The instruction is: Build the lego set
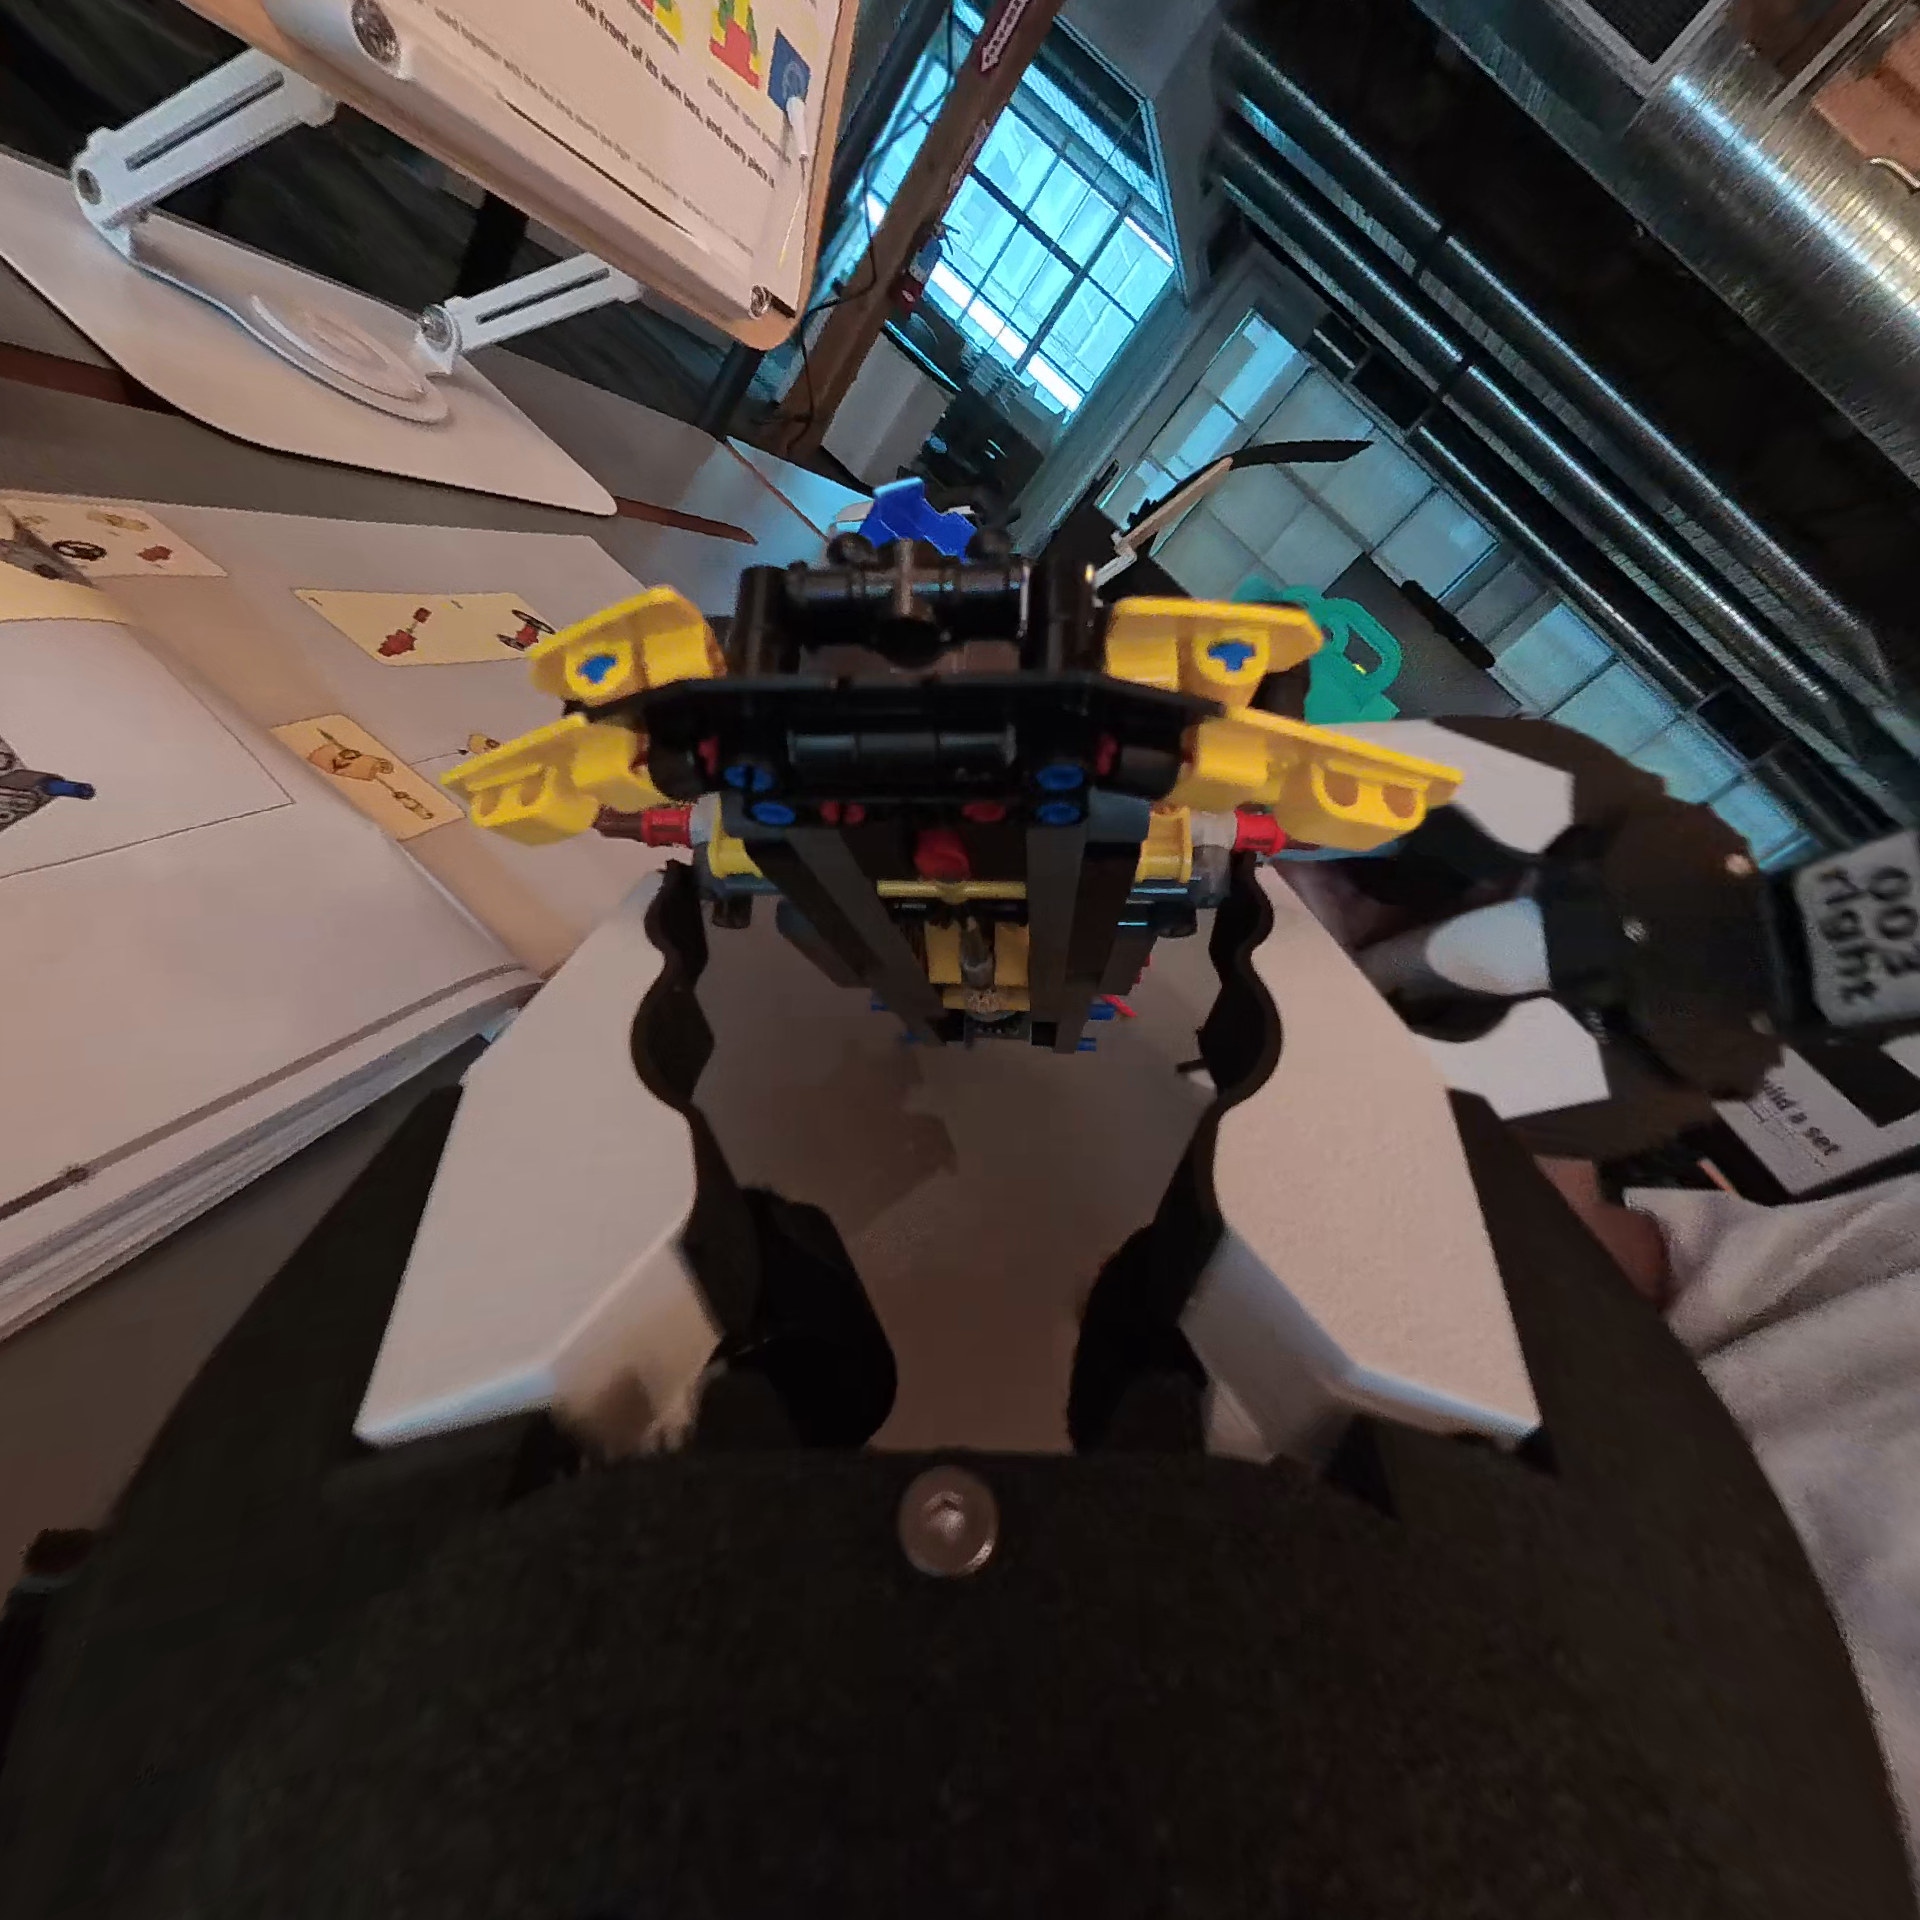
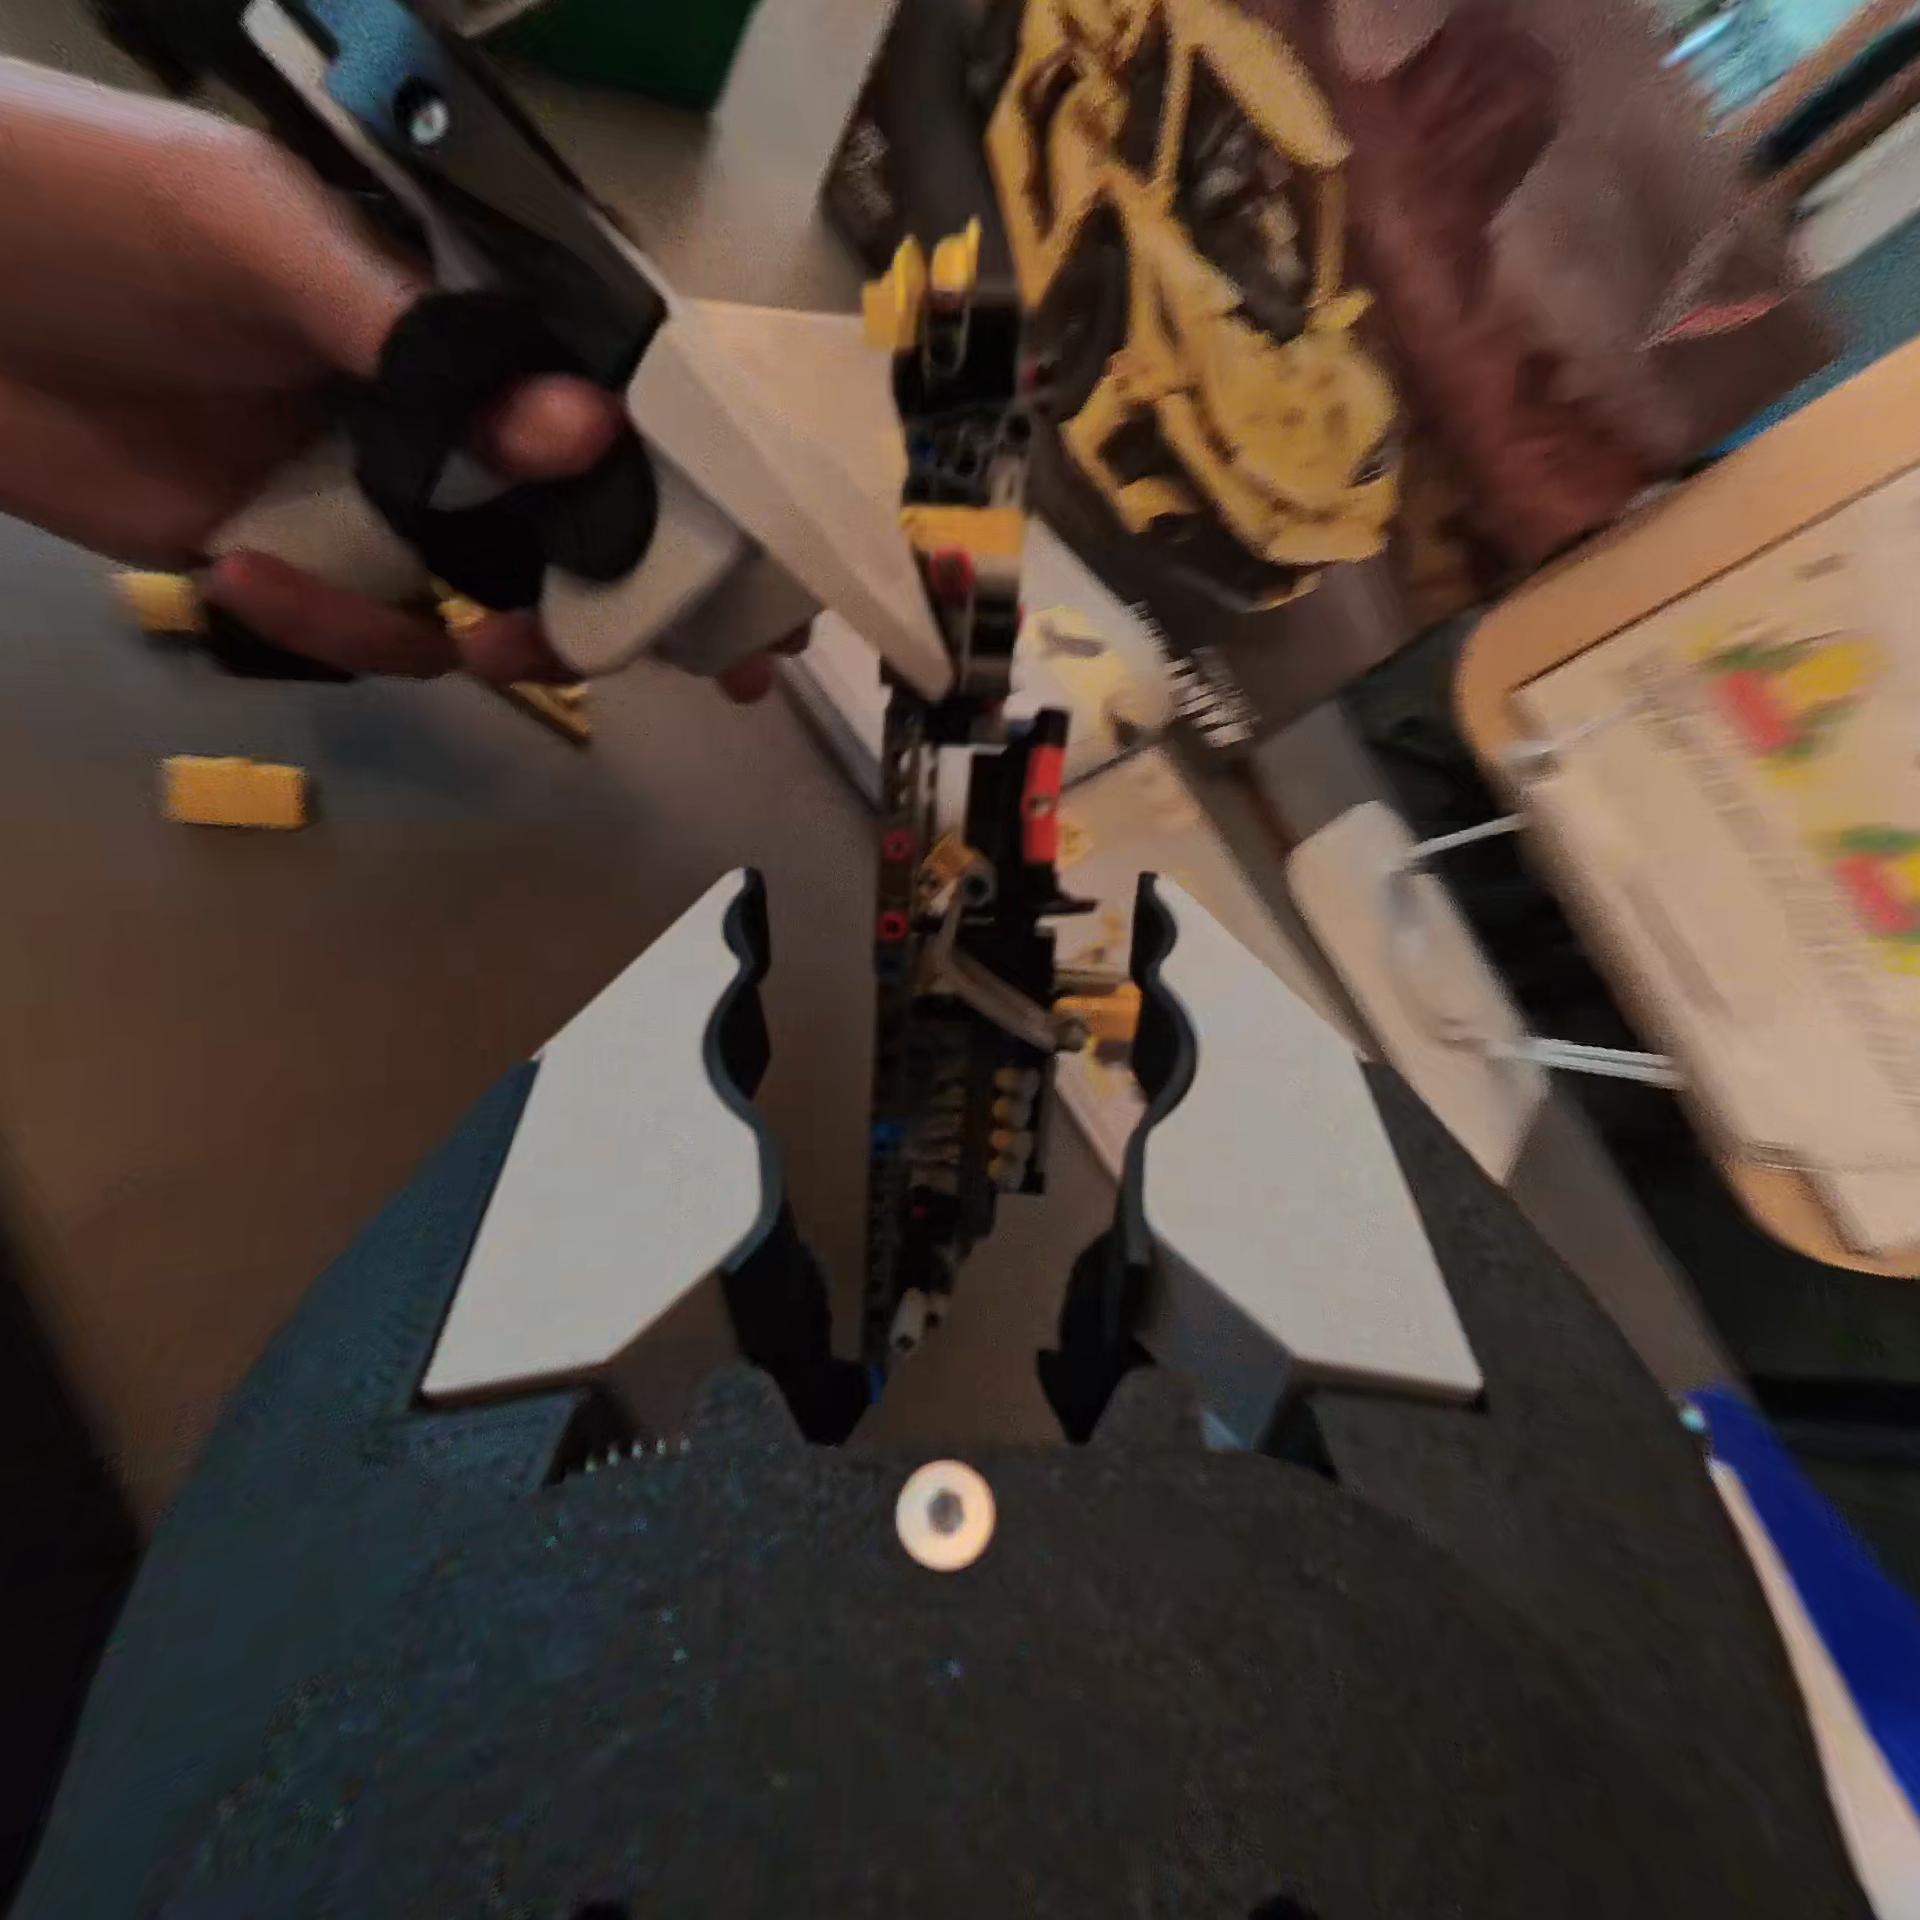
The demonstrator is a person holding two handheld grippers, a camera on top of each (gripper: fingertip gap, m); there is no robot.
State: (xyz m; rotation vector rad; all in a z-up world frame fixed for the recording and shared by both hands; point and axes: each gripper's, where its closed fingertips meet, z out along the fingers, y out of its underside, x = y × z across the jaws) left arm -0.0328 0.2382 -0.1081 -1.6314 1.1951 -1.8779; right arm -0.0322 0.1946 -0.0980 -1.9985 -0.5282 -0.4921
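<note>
A black and yellow lego vehicle model with yellow side panels and blue and red pins is held up off the table. My left gripper is shut on its lower end. In the right wrist view the model runs lengthwise between the fingers of my right gripper. That gripper's jaws stand wide apart around the model, with a gap on the left side and the right finger close to a yellow part. One white finger of the left gripper clamps the model's far end. The right gripper also shows in the left wrist view.
An open instruction booklet lies at the left, with a white stand carrying a board with a sheet behind it. A loose yellow brick lies on the grey table. The set's box with a yellow car picture stands behind the model. A person's hand holds the left gripper. The loose yellow brick is about 15 cm from both grippers' fingertips.
</note>
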